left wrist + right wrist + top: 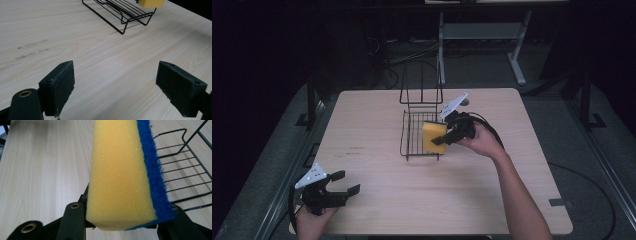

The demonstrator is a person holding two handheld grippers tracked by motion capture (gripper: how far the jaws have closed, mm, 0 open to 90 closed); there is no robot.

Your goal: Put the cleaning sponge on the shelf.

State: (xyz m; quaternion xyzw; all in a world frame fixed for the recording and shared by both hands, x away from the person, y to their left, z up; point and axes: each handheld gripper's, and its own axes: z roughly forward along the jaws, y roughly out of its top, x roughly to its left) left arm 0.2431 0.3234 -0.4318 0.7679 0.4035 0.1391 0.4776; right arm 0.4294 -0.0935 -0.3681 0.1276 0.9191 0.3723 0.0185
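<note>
Sponge [122, 175] clamped in right claw [122, 220], over rack [185, 170].

sponge [151, 3] cut off by top edge (left gripper view), rack [185, 167] partly hidden behind sponge

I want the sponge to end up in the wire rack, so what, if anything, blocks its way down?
Nothing visible does. The right gripper holds the sponge over the rack, whose wire floor below looks bare. The left gripper sits open near the table's front corner, well away.
</note>
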